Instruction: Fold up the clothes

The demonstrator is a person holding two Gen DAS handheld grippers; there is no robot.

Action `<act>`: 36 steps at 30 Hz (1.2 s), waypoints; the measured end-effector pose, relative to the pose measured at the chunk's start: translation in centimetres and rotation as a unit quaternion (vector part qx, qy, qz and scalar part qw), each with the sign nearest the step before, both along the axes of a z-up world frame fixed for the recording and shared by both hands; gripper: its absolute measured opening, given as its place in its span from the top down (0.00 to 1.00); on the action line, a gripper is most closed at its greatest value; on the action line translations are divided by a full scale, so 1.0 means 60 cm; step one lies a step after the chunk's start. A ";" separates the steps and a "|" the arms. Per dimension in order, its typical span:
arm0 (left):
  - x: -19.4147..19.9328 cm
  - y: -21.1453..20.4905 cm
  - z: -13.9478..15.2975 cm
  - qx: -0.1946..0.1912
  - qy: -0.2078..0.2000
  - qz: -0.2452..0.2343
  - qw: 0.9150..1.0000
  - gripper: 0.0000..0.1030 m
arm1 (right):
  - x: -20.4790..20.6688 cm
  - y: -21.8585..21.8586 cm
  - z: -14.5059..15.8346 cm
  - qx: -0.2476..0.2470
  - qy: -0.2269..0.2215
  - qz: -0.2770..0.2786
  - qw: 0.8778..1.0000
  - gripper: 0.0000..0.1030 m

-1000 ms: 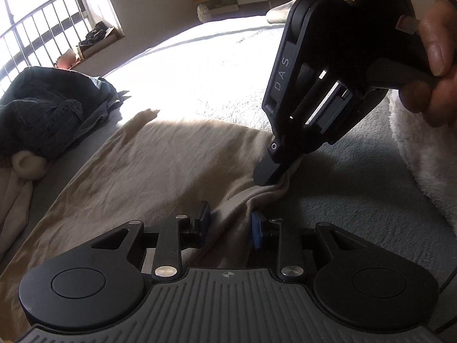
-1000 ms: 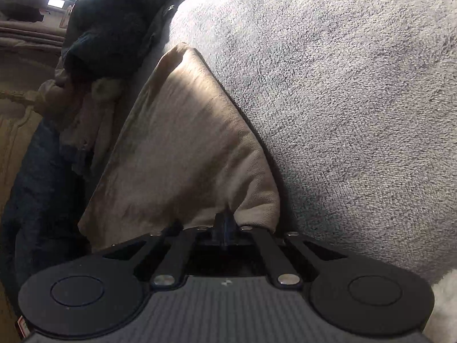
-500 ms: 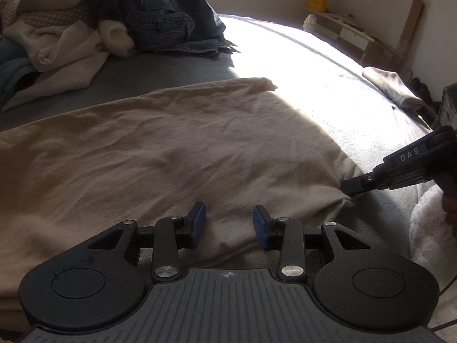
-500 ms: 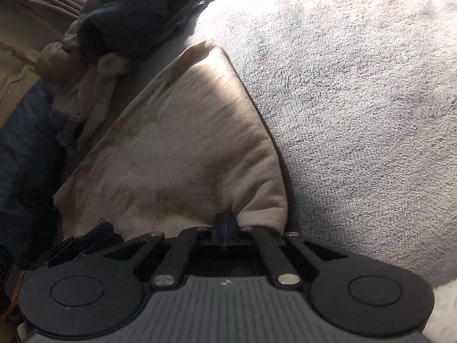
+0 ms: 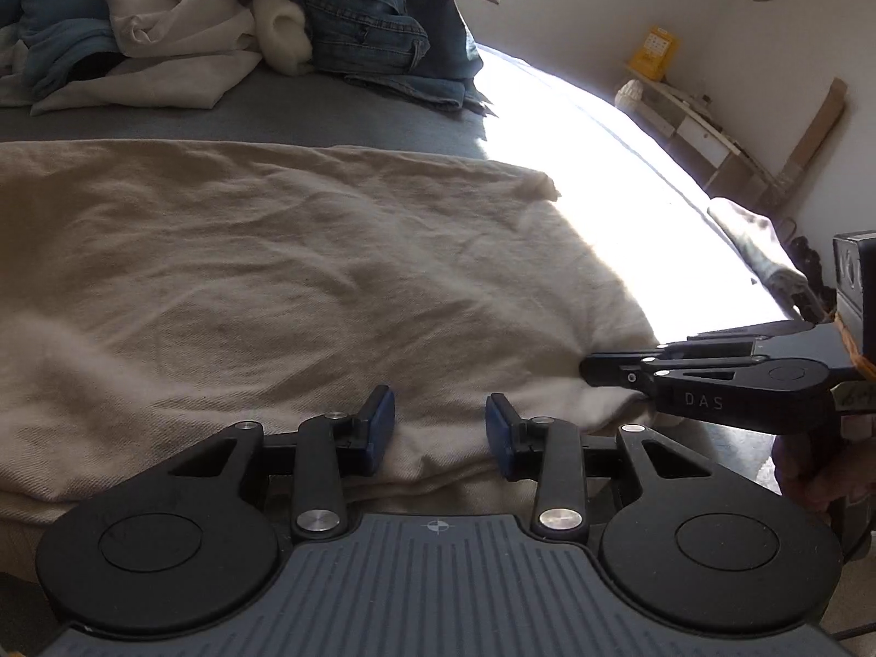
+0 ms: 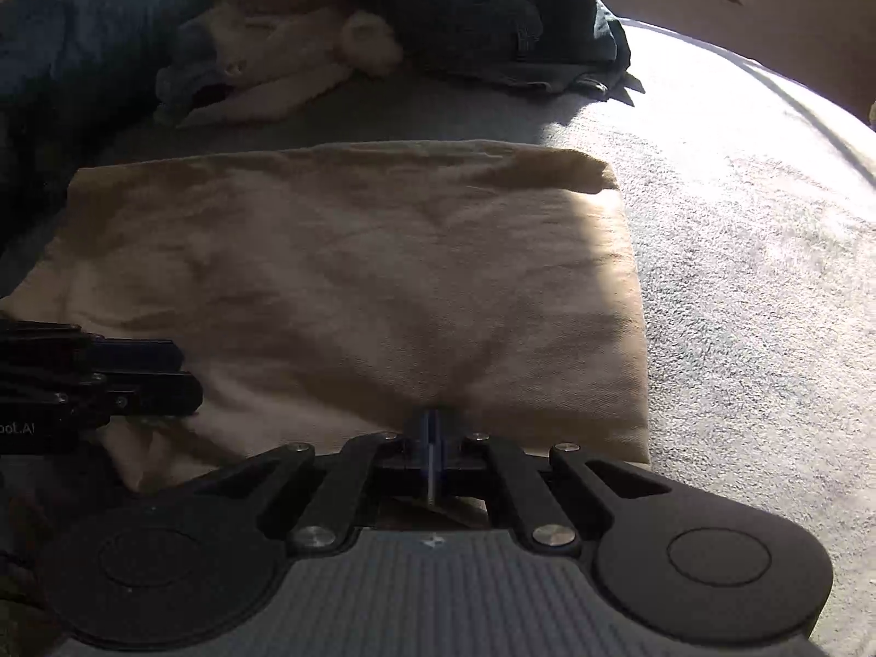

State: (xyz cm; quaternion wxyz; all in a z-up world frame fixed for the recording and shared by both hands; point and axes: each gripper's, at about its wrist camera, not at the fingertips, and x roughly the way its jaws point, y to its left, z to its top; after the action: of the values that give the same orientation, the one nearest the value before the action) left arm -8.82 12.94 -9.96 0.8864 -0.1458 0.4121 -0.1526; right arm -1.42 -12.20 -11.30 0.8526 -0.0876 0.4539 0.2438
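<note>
A beige, folded cotton garment (image 5: 284, 295) lies flat on the grey fleece-covered bed (image 6: 755, 295), its near edge toward both cameras. The left gripper (image 5: 439, 430) hovers over that near edge with its blue-padded fingers (image 5: 380, 427) apart, cloth showing beneath the gap but not pinched. The right gripper (image 6: 432, 441) has its fingers pressed together on the garment's near edge, close to its right corner, and the fabric puckers toward the clamp. In the left wrist view the right gripper reaches in from the right side, a hand (image 5: 821, 471) behind it. Beyond the garment sits a pile of unfolded clothes (image 5: 230, 27), blue denim jeans and white pieces among them, and sunlight falls across the bed's far right
</note>
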 end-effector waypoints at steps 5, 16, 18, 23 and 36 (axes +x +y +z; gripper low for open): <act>0.007 0.018 0.009 -0.012 0.015 0.009 1.000 0.64 | 0.001 -0.005 0.001 0.012 0.002 -0.003 1.000 1.00; -0.004 0.063 0.024 0.081 0.007 0.041 0.996 0.20 | -0.009 -0.006 0.002 0.013 -0.015 0.005 1.000 1.00; -0.012 0.058 0.024 0.094 0.006 0.041 0.995 0.07 | -0.006 -0.008 0.002 0.017 -0.008 0.000 1.000 1.00; -0.041 0.061 0.023 0.112 0.007 0.050 0.992 0.03 | 0.000 -0.014 0.004 0.030 0.008 -0.012 0.999 1.00; -0.057 0.110 0.087 0.124 -0.052 0.103 0.985 0.38 | 0.003 -0.018 0.004 0.042 0.022 -0.028 0.998 1.00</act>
State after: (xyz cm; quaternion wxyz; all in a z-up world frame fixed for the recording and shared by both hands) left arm -12.27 19.55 -4.73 0.9287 -0.0684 0.3641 -0.0151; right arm -1.22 -13.27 -11.07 0.8516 -0.0331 0.4646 0.2404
